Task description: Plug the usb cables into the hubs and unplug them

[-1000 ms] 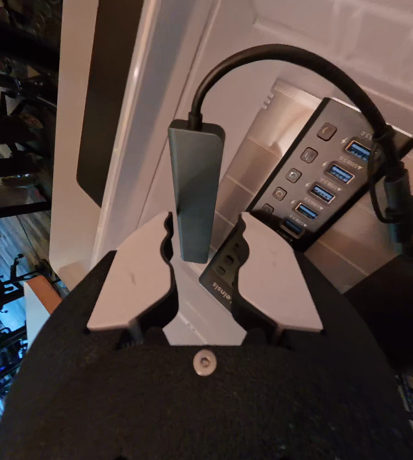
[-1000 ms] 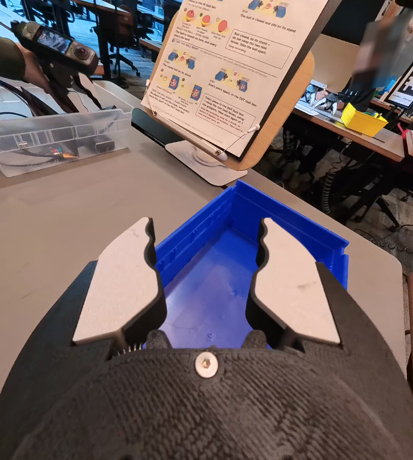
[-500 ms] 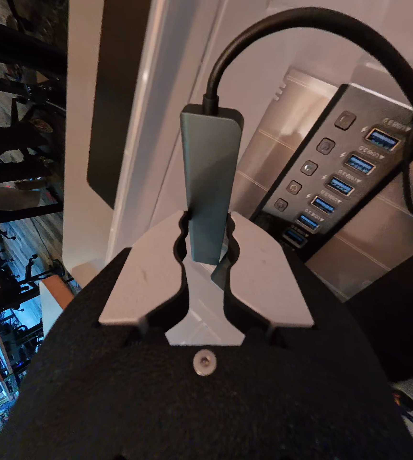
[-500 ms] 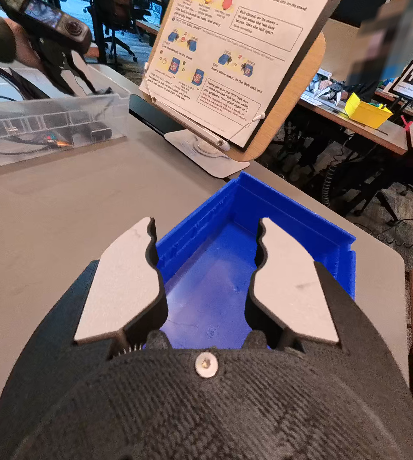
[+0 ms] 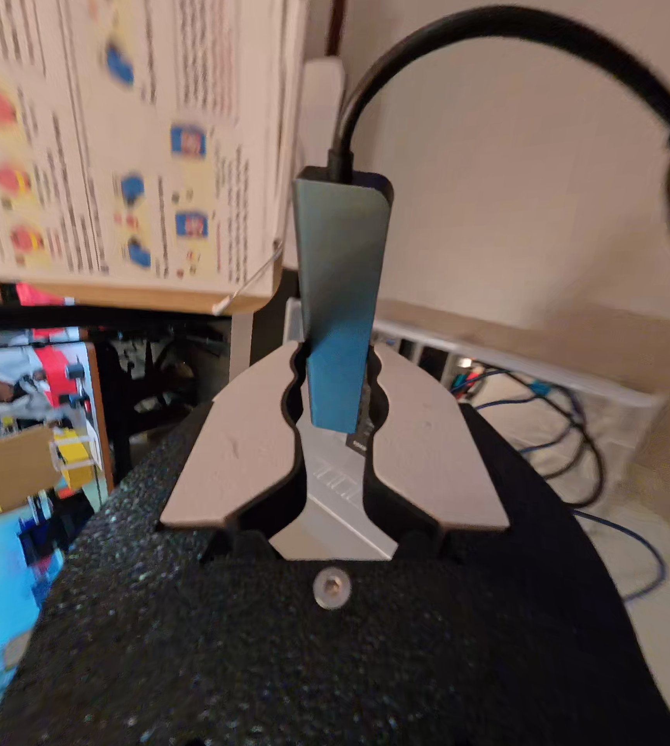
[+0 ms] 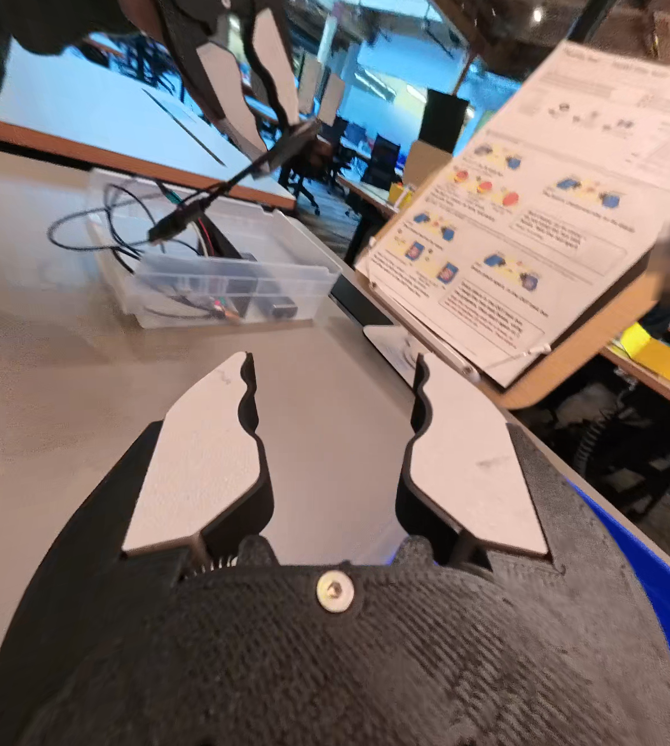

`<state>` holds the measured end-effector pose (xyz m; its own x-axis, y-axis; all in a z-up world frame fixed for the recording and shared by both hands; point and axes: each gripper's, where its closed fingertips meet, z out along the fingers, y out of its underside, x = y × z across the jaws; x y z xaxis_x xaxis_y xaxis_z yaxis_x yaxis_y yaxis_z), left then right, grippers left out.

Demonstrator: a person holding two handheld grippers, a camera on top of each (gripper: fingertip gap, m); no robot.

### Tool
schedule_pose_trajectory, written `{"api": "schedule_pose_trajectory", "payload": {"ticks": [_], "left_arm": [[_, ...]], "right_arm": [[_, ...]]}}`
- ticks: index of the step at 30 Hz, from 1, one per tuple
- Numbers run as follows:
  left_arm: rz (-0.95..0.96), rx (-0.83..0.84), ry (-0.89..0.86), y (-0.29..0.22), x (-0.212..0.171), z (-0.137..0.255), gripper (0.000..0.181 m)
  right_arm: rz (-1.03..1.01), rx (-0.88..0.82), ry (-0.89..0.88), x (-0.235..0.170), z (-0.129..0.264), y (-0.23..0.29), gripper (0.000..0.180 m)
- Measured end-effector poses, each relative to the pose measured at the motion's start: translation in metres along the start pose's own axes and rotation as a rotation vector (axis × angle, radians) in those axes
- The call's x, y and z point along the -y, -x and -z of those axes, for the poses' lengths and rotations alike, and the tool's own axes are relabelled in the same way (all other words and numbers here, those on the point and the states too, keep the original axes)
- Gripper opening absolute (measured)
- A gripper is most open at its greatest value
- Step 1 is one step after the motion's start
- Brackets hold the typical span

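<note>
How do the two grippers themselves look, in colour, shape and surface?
Both look alike. The left gripper and the right gripper each have a rough black, grainy body with a silver screw in the middle. Each carries two flat light-grey fingers with black, wavy inner edges. In the right wrist view, the person holding the left gripper wears a dark sleeve.

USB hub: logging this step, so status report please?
Left gripper shut on slim grey hub, lifted above clear bin, black cable trailing. Right gripper open, empty, over table. Nothing in the way.
</note>
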<state>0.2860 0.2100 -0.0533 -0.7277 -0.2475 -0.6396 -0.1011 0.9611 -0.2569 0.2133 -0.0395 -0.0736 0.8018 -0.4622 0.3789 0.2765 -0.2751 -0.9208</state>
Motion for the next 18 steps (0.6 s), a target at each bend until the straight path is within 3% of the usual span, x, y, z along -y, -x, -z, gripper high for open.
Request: {"api": "schedule_pose_trajectory", "payload": {"ticks": [1, 6, 10, 14, 18], "left_arm": [[-0.038, -0.028, -0.009, -0.012, 0.016, 0.009, 0.028], [-0.164, -0.087, 0.027, -0.072, 0.076, 0.027, 0.028], [-0.269, -0.109, 0.062, -0.12, 0.111, 0.027, 0.028], [-0.326, -0.17, 0.035, -0.16, 0.144, 0.029, 0.028], [-0.355, -0.156, 0.053, -0.168, 0.16, 0.032, 0.028]], "right_arm": [[0.001, 0.025, -0.026, 0.008, 0.0, 0.008, 0.076], [0.035, 0.113, -0.119, 0.047, 0.007, 0.043, 0.08], [0.026, 0.124, -0.075, 0.056, 0.019, 0.054, 0.082], [0.026, 0.178, -0.016, 0.038, 0.022, 0.072, 0.073], [0.063, 0.174, 0.082, 0.014, 0.025, 0.073, 0.065]]}}
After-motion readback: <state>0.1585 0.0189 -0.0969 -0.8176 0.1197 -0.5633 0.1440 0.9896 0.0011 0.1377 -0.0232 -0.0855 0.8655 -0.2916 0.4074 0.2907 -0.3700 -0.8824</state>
